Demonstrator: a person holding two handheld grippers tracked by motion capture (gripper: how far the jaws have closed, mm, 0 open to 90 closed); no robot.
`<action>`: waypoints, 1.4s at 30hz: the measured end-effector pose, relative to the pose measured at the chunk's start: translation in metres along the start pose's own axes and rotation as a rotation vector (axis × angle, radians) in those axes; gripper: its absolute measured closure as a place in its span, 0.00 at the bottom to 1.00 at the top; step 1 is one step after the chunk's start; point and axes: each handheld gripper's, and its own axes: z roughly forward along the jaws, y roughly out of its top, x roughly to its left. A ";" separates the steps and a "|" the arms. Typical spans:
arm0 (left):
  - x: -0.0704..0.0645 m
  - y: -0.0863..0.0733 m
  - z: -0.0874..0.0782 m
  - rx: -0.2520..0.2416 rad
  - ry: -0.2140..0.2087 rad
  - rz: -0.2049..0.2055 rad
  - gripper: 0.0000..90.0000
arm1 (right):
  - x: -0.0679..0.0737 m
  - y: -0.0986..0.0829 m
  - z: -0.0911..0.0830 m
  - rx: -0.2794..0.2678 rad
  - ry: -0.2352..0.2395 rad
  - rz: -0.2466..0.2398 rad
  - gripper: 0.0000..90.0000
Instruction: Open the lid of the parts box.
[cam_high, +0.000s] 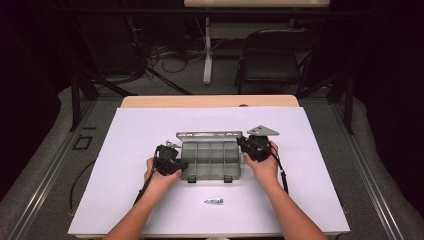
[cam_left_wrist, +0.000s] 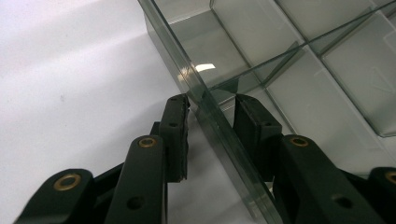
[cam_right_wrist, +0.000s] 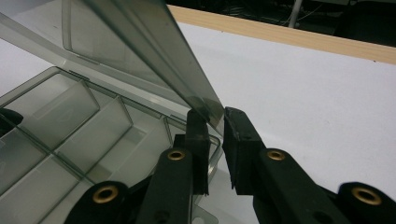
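Note:
A clear grey compartment box (cam_high: 210, 160) lies open mid-table, its lid (cam_high: 209, 135) tilted up at the far side. My left gripper (cam_high: 181, 165) is at the box's left wall. In the left gripper view that wall (cam_left_wrist: 205, 107) runs between the jaws of my left gripper (cam_left_wrist: 210, 100), which straddle it with a gap on the right side. My right gripper (cam_high: 244, 144) is at the lid's right end. In the right gripper view the right gripper (cam_right_wrist: 215, 114) pinches the lid's corner (cam_right_wrist: 208, 105). The compartments (cam_right_wrist: 70, 126) look empty.
A small metal part (cam_high: 213, 201) lies on the white sheet (cam_high: 130, 150) in front of the box, between my forearms. Beyond the sheet, the wooden table edge (cam_high: 210, 101) shows at the far side. A dark chair (cam_high: 270, 60) stands beyond the table.

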 end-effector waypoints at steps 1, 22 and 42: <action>-0.001 0.000 0.000 -0.005 0.008 0.004 0.73 | 0.000 0.000 0.000 -0.001 0.000 0.001 0.90; -0.008 -0.003 0.000 -0.012 0.064 0.033 0.76 | 0.004 -0.002 0.004 -0.058 -0.056 0.080 0.94; -0.009 -0.005 0.000 -0.026 0.072 0.022 0.77 | 0.003 0.007 0.011 -0.033 -0.096 0.140 0.97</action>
